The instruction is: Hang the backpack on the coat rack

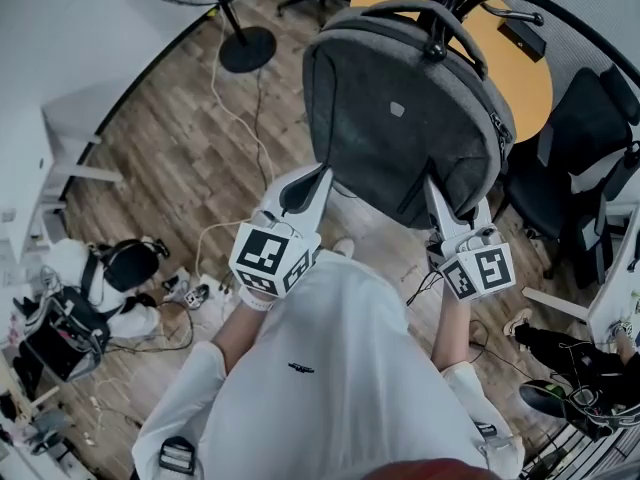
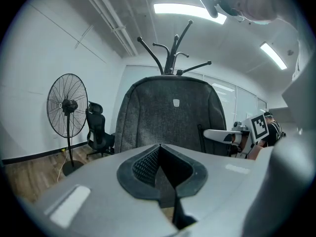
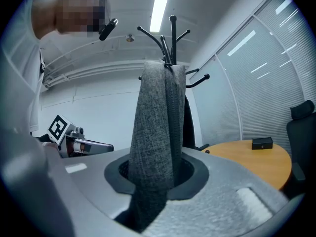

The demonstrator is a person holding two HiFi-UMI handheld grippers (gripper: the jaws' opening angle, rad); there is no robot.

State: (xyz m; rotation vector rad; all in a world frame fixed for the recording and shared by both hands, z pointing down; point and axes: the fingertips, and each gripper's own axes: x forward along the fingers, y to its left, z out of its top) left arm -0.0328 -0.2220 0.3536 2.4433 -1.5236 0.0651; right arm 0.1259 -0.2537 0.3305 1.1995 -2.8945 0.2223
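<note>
Starting at the left, we see a standing fan point(image 2: 66, 105) with a black office chair point(image 2: 98, 130) beside it, and on the floor a heap of gear and cables point(image 1: 75, 308) too tangled to make out. Our left gripper point(image 1: 322, 175) comes next. Its jaws are pressed together at the tips with nothing between them, just beside the lower left edge of the grey backpack point(image 1: 400, 118); whether they touch the fabric we cannot tell. The backpack hangs upright in the middle, its top handle up among the hooks of the coat rack point(image 2: 170, 53). Which hook carries it is hard to make out, and the rack's pole and foot are hidden behind the bag. Our right gripper point(image 1: 433, 186) is pinching the backpack's lower right side edge. Grey fabric fills the gap between its jaws, so the pads themselves are covered. Further right stands a round wooden table point(image 3: 252, 159) with a small black box point(image 3: 261, 143) on it, its near edge cut off by the gripper's body. A dark chair point(image 3: 302, 132) at the far right is only half in frame.
</note>
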